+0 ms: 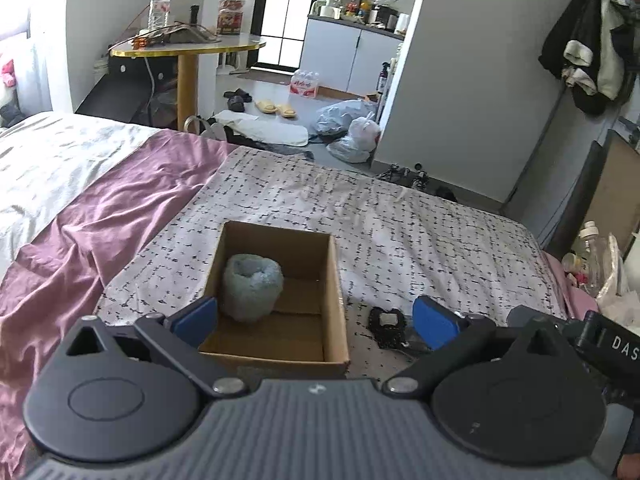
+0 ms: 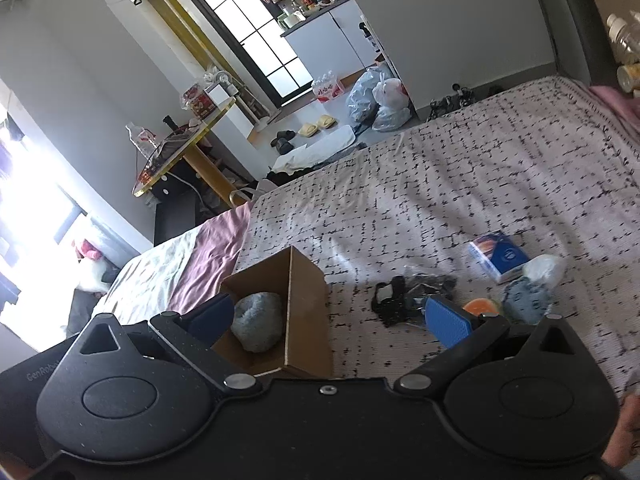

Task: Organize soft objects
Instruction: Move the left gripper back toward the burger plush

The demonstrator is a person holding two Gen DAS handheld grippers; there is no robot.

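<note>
The grey-blue fuzzy roll (image 1: 251, 293) stands in the far left part of the open cardboard box (image 1: 336, 280) on the black-and-white patterned bedspread (image 1: 420, 224). Nothing else shows in the box. Just right of the box lies a black bundle (image 1: 387, 326) with a pale label. Farther right of the box sit a blue fuzzy piece (image 2: 526, 295), an orange thing (image 2: 480, 306), a white pouch (image 2: 545, 269) and a blue-and-white packet (image 2: 498, 256). The left gripper (image 1: 314, 318) hangs over the box's near side, fingers spread wide, holding nothing. The right gripper (image 2: 330, 316) is also spread wide and empty, straddling the box's right wall.
</note>
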